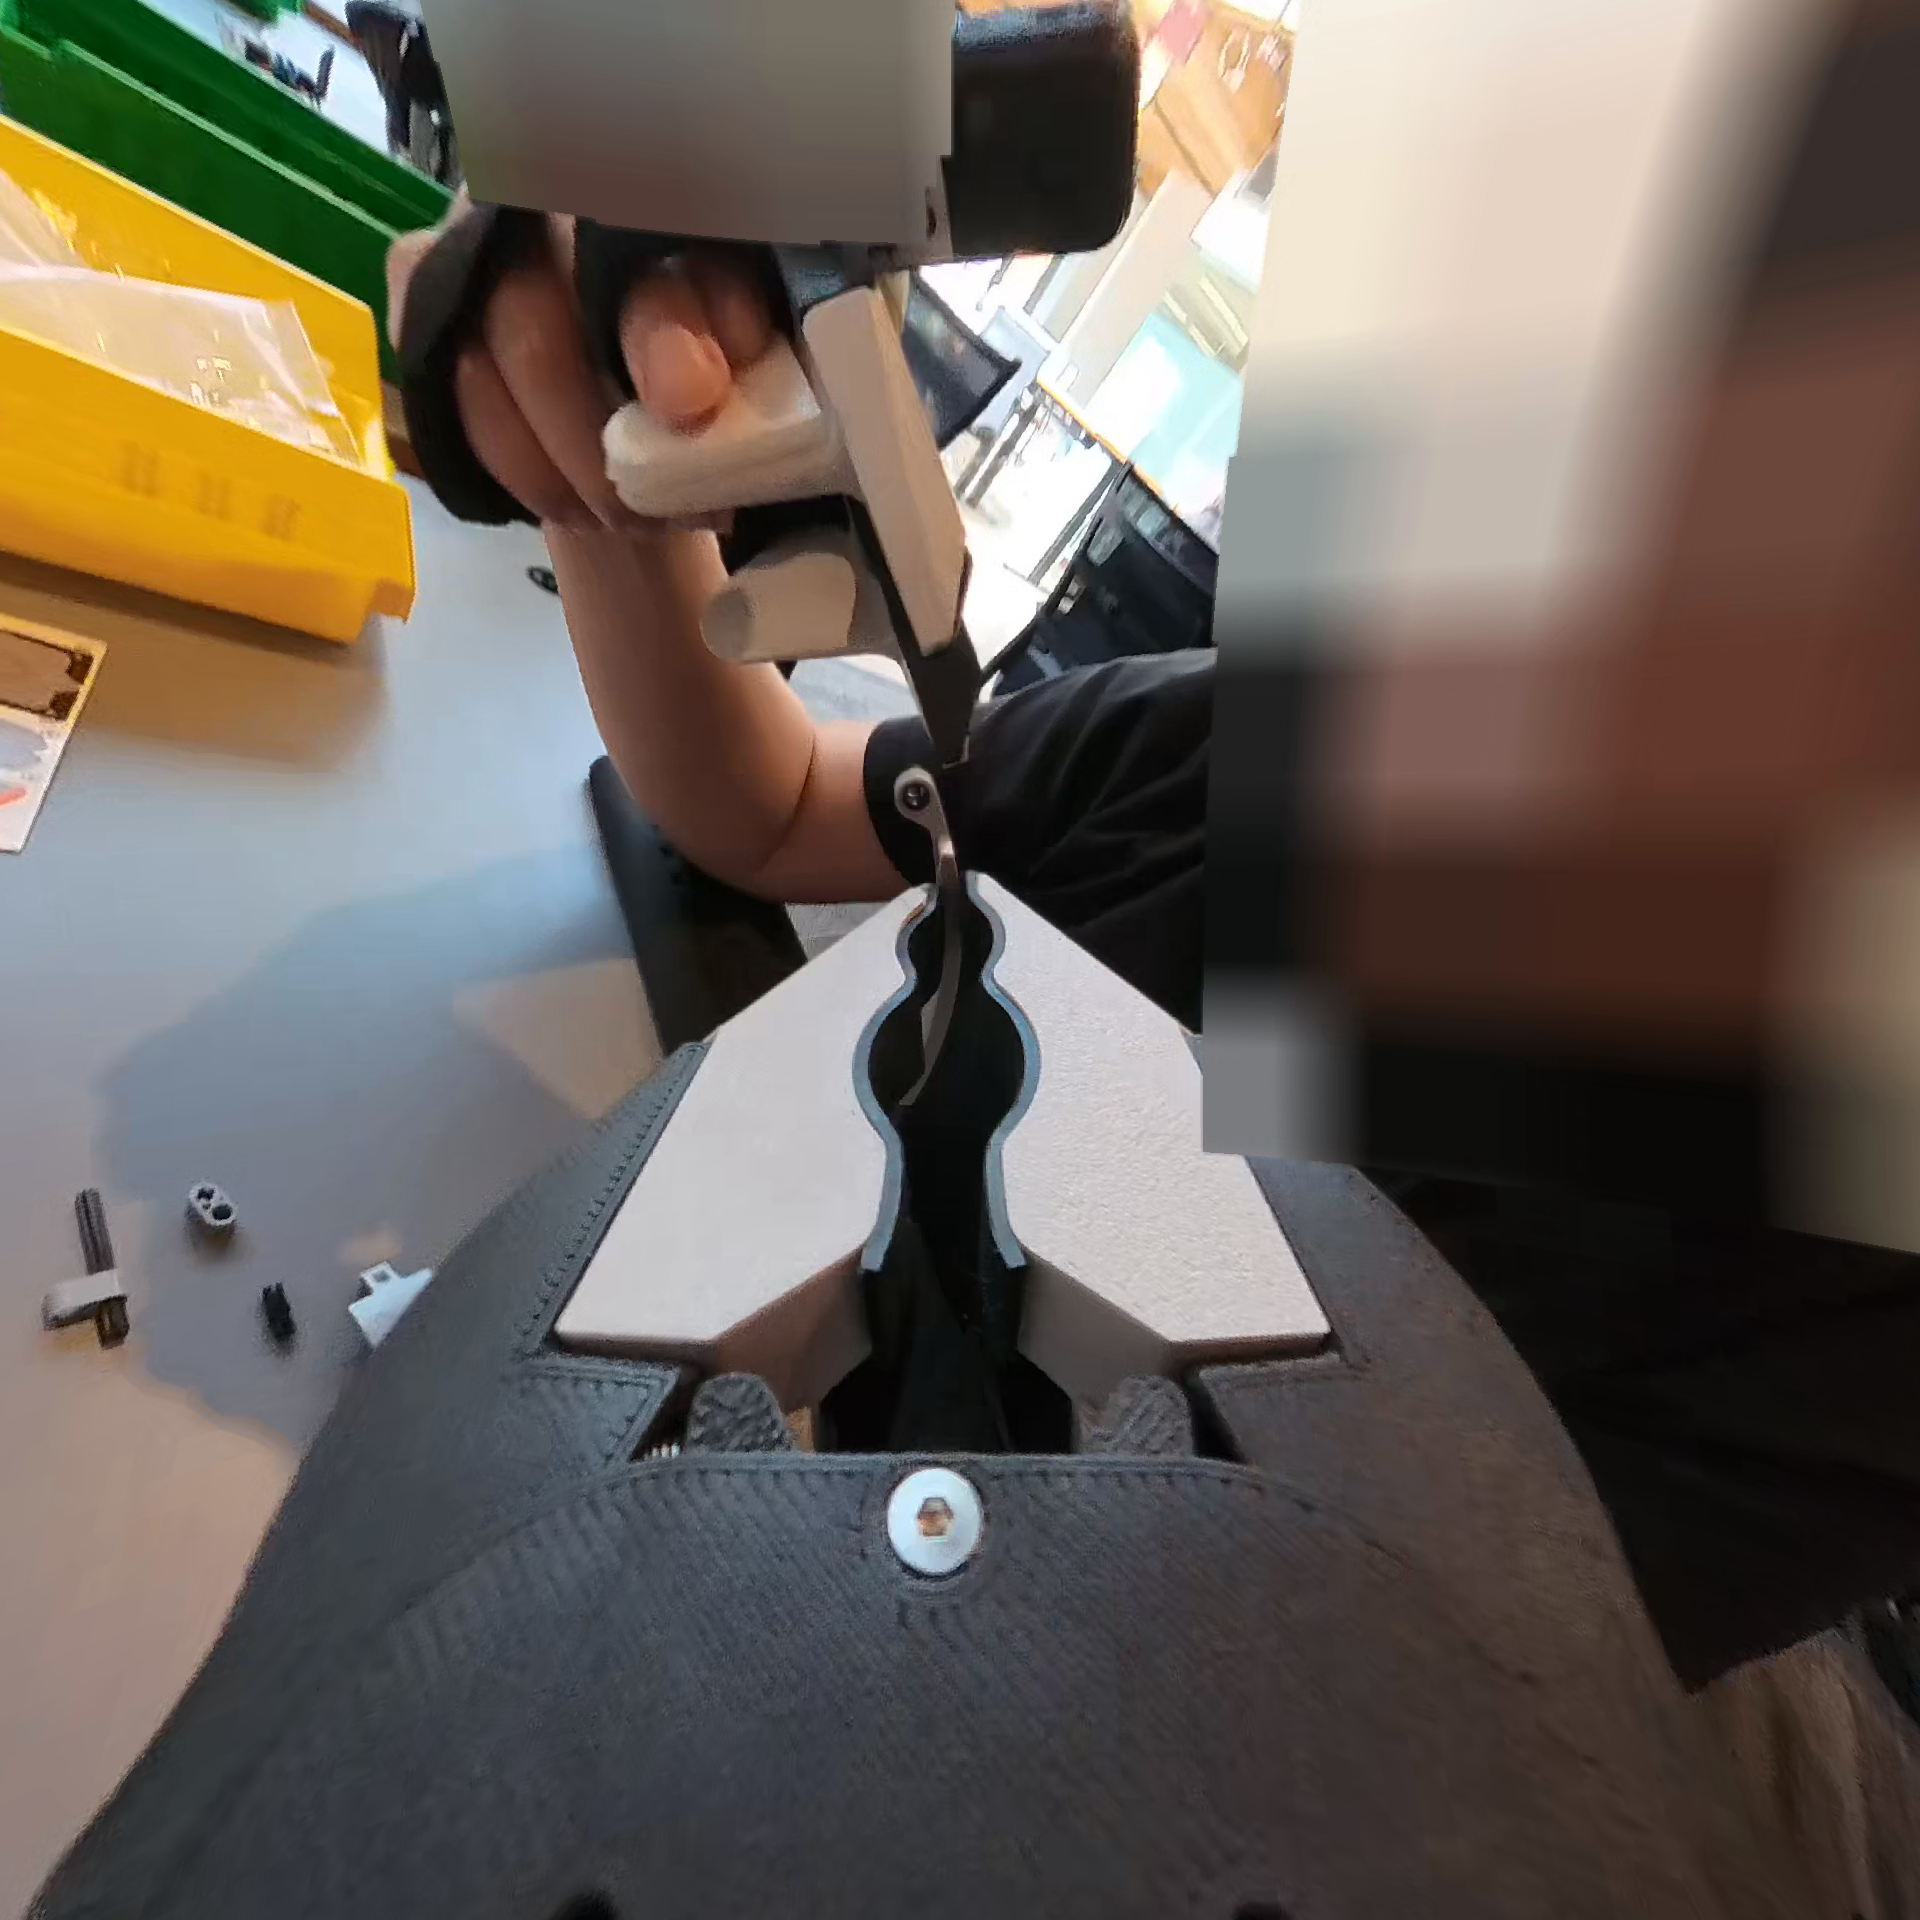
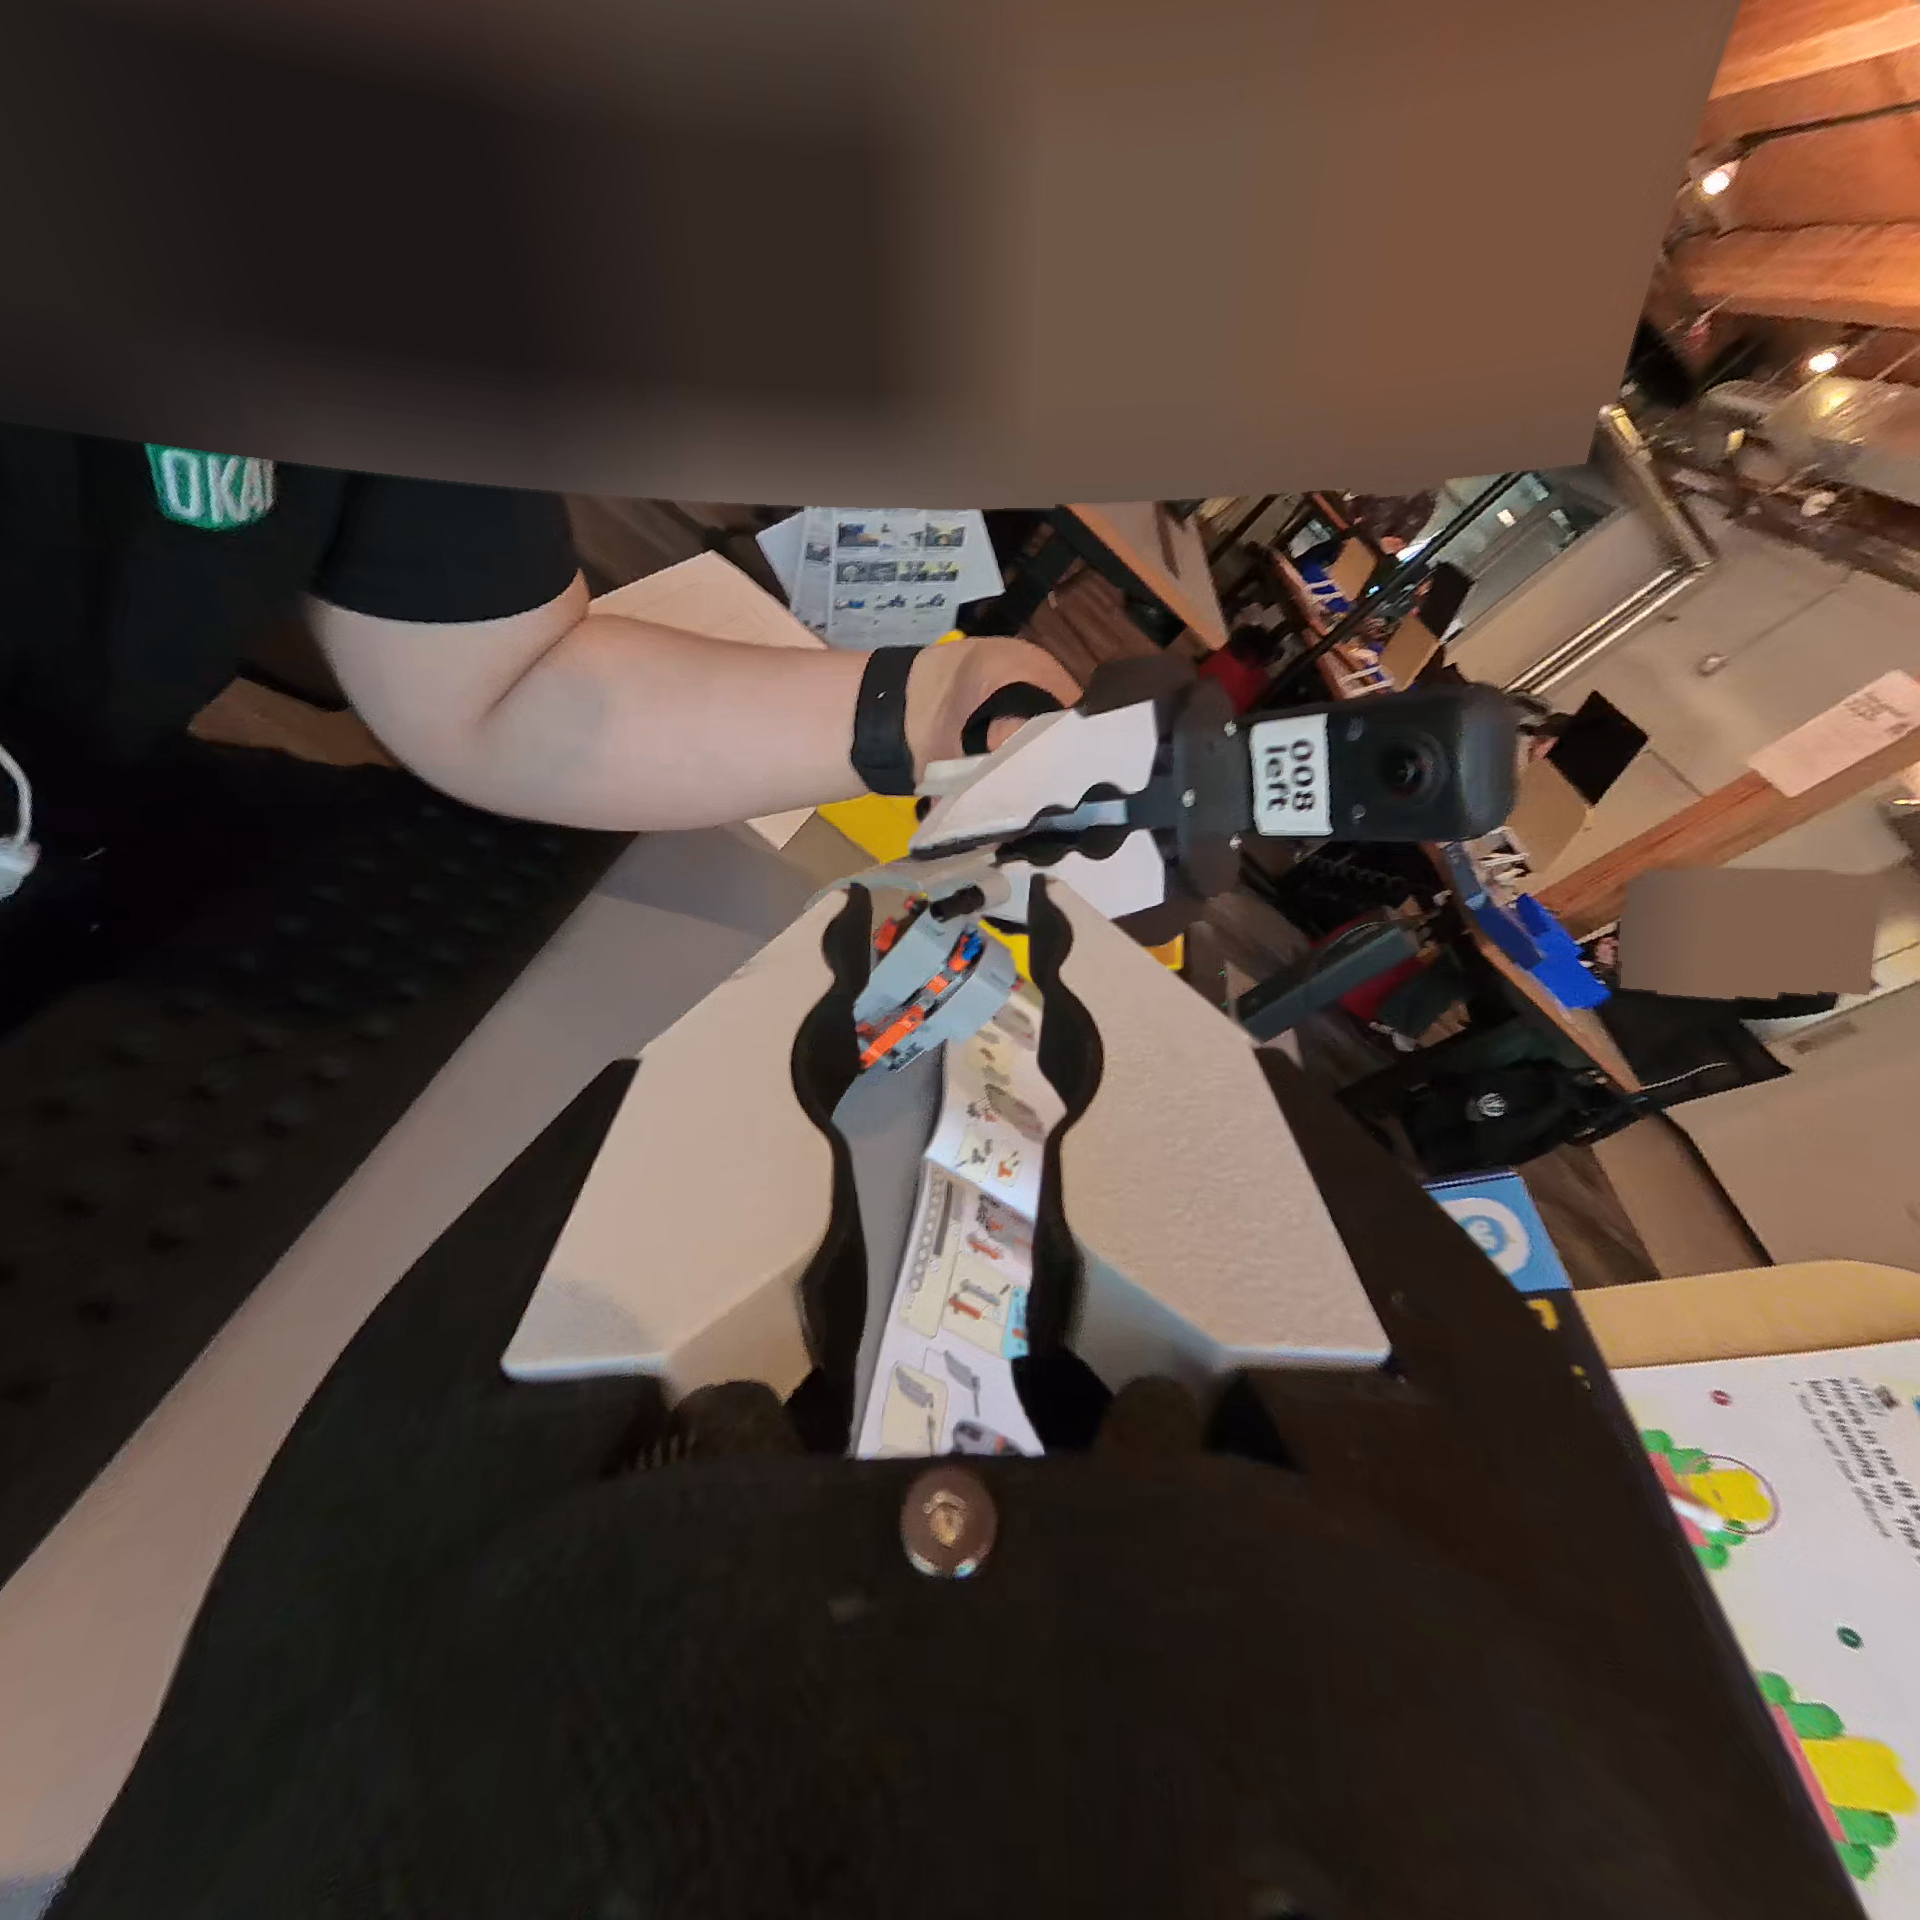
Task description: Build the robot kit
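yellow bin (image 1: 197, 457): on the grey table (image 1: 312, 935), far left, clear plastic bags inside
green bin (image 1: 208, 125): just behind the yellow bin
printed sheet (image 1: 31, 727): flat on the table, in front of the yellow bin
small dark and grey parts (image 1: 213, 1210): loose on the table, well in front of the yellow bin, near the table's edge
instruction booklet (image 2: 961, 1278): open on the table
colourful card (image 2: 1787, 1621): right of the booklet
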`<action>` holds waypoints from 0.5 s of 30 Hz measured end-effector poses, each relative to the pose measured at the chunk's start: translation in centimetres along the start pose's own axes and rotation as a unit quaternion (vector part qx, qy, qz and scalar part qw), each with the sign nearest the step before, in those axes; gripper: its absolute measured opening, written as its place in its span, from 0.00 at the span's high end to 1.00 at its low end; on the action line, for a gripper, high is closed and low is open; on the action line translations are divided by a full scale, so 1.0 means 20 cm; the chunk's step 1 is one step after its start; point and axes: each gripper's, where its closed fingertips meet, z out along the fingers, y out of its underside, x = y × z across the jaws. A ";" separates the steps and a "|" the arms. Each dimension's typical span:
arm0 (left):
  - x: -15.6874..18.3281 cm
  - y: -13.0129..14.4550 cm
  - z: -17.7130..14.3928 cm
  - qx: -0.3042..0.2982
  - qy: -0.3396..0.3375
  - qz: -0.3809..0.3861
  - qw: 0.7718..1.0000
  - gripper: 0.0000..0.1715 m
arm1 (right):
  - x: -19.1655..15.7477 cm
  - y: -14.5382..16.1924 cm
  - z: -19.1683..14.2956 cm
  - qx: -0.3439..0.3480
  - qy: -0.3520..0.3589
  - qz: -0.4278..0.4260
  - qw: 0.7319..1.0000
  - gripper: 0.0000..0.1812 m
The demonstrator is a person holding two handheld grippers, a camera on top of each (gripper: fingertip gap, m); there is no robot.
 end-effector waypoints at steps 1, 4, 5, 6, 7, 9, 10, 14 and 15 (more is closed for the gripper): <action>0.00 0.02 0.01 -0.011 0.001 0.001 1.000 1.00 | -0.02 0.02 0.01 -0.005 -0.015 0.004 1.000 0.84; -0.01 0.08 0.06 -0.051 0.009 -0.003 0.999 1.00 | -0.09 0.03 0.03 0.008 -0.064 0.035 0.997 0.84; -0.01 0.09 0.07 -0.061 0.013 -0.005 0.998 1.00 | -0.09 0.03 0.03 0.013 -0.072 0.039 0.997 0.85; -0.01 0.09 0.09 -0.066 0.017 -0.005 0.998 1.00 | -0.11 0.04 0.04 0.014 -0.081 0.043 0.996 0.86; -0.01 0.09 0.10 -0.065 0.020 -0.003 0.998 1.00 | -0.13 0.05 0.04 0.012 -0.094 0.048 0.994 0.86; -0.01 0.10 0.12 -0.074 0.025 -0.003 0.997 1.00 | -0.14 0.07 0.05 0.005 -0.105 0.050 0.993 0.88; -0.01 0.11 0.13 -0.080 0.028 -0.004 0.996 1.00 | -0.15 0.07 0.05 0.005 -0.112 0.049 0.993 0.89; -0.02 0.11 0.14 -0.084 0.029 -0.005 0.996 1.00 | -0.17 0.08 0.04 0.002 -0.123 0.055 0.991 0.90; -0.02 0.12 0.14 -0.087 0.030 -0.006 0.996 1.00 | -0.17 0.08 0.04 0.001 -0.127 0.055 0.990 0.90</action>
